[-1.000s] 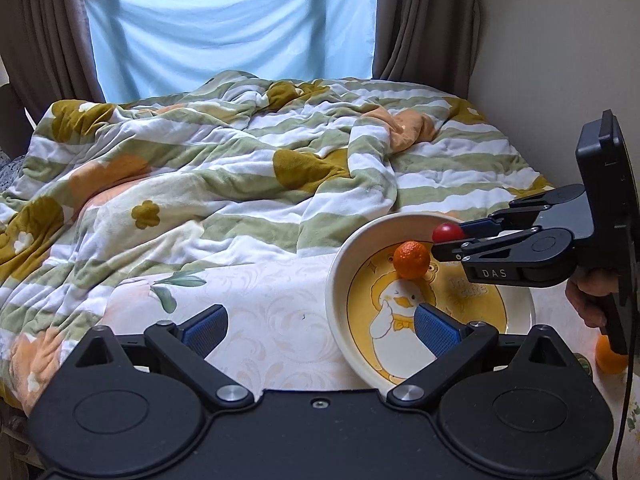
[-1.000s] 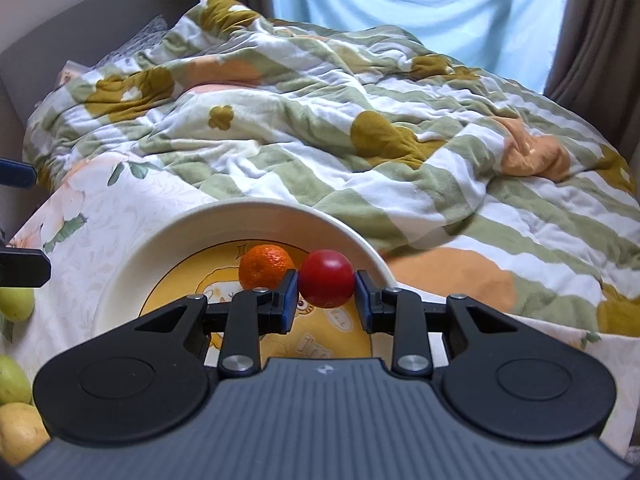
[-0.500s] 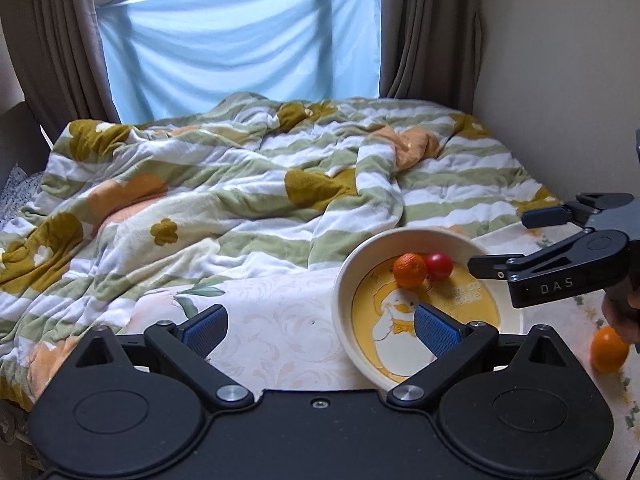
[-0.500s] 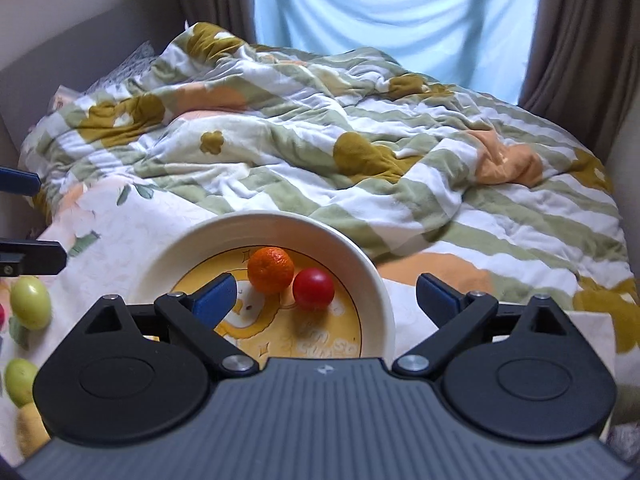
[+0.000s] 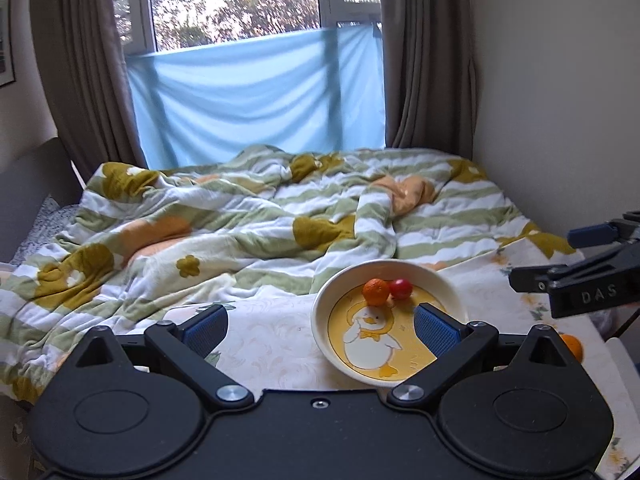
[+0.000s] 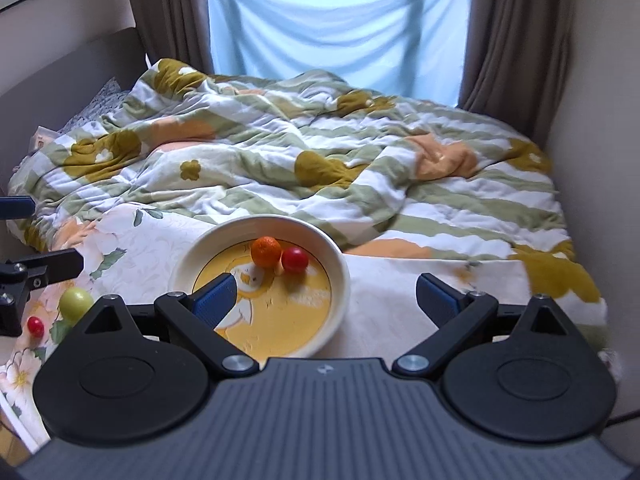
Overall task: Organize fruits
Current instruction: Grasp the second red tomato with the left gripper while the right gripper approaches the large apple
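Bed: a rumpled striped quilt [image 6: 320,152] covers the far part; a floral cloth [image 6: 400,300] is spread across the near part and carries the work items.

Bowl [image 6: 340,276]: a cream bowl with a duck picture stands on the cloth. It holds two fruits, touching each other: an orange [image 6: 266,251] and, just beside it at 3 o'clock, a small red fruit [image 6: 295,259].

Right gripper [image 6: 324,294]: jaws spread fully wide, nothing between the pads. From its own view the bowl lies at 11 o'clock of the jaw gap, with the left finger overlapping the bowl's near rim; both fruits sit beyond the fingertips, clear of them.

Left gripper [image 5: 320,326]: jaws likewise wide apart and empty. The bowl lies at 1 o'clock, partly behind the right finger.

Loose fruit: a green fruit [image 6: 76,302] and a small red one [image 6: 35,325] lie on the cloth at 9 o'clock of the bowl; another orange [image 5: 572,346] shows at 3 o'clock in the left view.

Step in hand, as judged: between placements; two fruits are deposited and others remain outside. The next move calls for lowering one open gripper over a loose fruit, centring it between the pads, then closing gently, since round fruit rolls on cloth.
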A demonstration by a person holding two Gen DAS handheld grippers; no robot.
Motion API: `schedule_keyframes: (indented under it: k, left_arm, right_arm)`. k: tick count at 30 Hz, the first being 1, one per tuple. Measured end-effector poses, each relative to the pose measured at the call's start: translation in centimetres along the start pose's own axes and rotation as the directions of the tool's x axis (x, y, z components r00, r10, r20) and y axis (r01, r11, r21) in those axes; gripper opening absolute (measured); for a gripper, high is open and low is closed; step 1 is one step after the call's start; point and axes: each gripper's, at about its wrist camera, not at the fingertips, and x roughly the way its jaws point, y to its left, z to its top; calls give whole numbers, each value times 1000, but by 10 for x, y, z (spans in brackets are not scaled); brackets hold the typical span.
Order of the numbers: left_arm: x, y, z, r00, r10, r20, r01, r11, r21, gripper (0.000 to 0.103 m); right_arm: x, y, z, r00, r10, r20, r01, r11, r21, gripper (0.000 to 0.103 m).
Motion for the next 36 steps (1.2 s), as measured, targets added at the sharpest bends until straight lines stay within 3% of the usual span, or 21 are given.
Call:
schedule_keyframes:
  k: [9,18,27,36]
  left_arm:
    - [-59,-6,-25,998,63,30,-62,997,-45,101]
    - [-87,23,-65,996,92,21,-91,994,-69,101]
    - [-68,74,-114,996,87,-6,-87,993,-80,101]
    - [-18,124,-154,988,136,-68,-141,987,-77,101]
  right_arm:
    - [-78,15,-25,998,15,55,-13,999,-40,103]
    - [-104,48,-55,997,70,29,-68,996,-63,103]
    - [-88,107,-93,995,96,4,-96,994,-53,103]
    - [-52,155,-126,997,77,10,-77,997,-17,103]
